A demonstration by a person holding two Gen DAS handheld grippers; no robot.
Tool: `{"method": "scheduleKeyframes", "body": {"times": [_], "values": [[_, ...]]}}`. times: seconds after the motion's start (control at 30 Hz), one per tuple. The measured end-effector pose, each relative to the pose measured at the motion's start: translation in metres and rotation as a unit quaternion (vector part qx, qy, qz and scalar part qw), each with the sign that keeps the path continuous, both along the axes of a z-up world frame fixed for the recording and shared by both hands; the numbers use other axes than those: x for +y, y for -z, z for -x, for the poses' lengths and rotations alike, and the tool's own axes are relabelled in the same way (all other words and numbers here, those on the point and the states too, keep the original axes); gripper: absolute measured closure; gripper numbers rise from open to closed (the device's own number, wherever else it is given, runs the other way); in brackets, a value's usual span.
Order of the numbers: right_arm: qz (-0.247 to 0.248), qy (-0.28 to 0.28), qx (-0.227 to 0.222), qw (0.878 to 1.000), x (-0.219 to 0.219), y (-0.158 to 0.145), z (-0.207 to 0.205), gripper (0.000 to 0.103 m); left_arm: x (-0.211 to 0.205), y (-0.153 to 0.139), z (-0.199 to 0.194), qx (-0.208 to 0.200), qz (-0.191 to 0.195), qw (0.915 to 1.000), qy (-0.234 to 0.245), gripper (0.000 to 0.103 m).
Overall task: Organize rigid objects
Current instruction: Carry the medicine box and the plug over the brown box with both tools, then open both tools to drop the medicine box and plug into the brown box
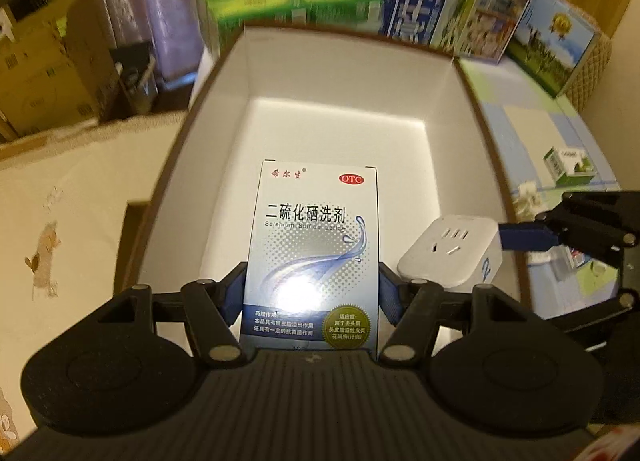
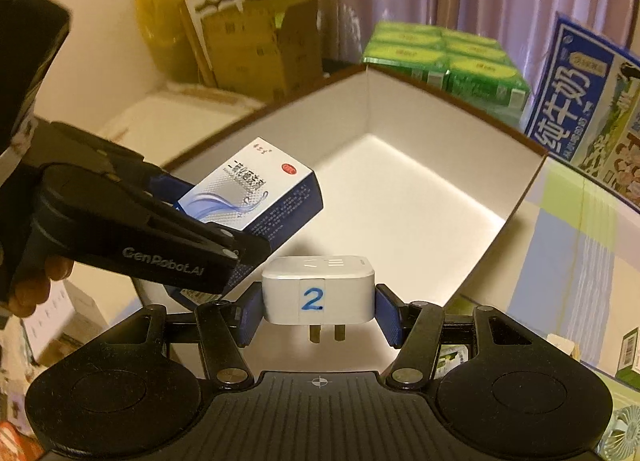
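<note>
My left gripper (image 1: 312, 289) is shut on a white and blue lotion carton (image 1: 314, 249), its blue pads pressed to both long sides. It holds the carton above the near end of an open white-lined box (image 1: 336, 73) with a brown rim. My right gripper (image 2: 318, 315) is shut on a white plug adapter (image 2: 320, 289) marked with a blue 2, prongs pointing down, also over the box (image 2: 440, 165). In the right wrist view the lotion carton (image 2: 256, 189) and left gripper (image 2: 240, 229) hang just left of the adapter. The adapter (image 1: 450, 251) shows at the carton's right.
Green cartons (image 1: 280, 1) and blue milk cases (image 1: 460, 1) stand behind the box. Brown cardboard boxes (image 1: 44, 69) sit at the far left. A small green and white carton (image 1: 568, 167) lies on the pastel checked surface (image 1: 532, 125) to the right. A hand (image 2: 36, 285) holds the left gripper.
</note>
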State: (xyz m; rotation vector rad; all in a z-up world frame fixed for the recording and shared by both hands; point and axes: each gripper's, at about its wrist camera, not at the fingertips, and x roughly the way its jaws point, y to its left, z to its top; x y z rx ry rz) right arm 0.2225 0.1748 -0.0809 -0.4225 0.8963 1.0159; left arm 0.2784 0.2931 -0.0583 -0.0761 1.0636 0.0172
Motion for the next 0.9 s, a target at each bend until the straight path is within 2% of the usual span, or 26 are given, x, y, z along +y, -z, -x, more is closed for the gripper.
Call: {"method": "scheduleKeyframes", "body": {"times": [0.17, 0.33, 0.5, 0.6, 0.9], "values": [[0.029, -0.003, -0.002, 1.0, 0.008, 0.013, 0.003, 0.048, 0.005, 0.019, -0.006, 0.035, 0.01, 0.9993, 0.01, 0.041], [0.043, -0.001, 0.005, 0.999, 0.014, 0.02, 0.003, 0.048, 0.011, 0.025, -0.007, 0.048, 0.013, 0.9987, 0.011, 0.039], [0.033, 0.013, -0.015, 0.999, 0.015, 0.014, 0.003, 0.046, 0.015, 0.018, -0.001, 0.038, 0.015, 0.9991, 0.013, 0.037], [0.03, 0.006, -0.021, 0.999, 0.014, 0.009, 0.005, 0.035, 0.016, 0.012, 0.002, 0.031, 0.015, 0.9993, 0.013, 0.036], [0.036, 0.011, -0.019, 0.999, 0.005, 0.005, 0.015, 0.033, 0.012, 0.006, 0.016, 0.024, 0.019, 0.9994, 0.019, 0.036]]}}
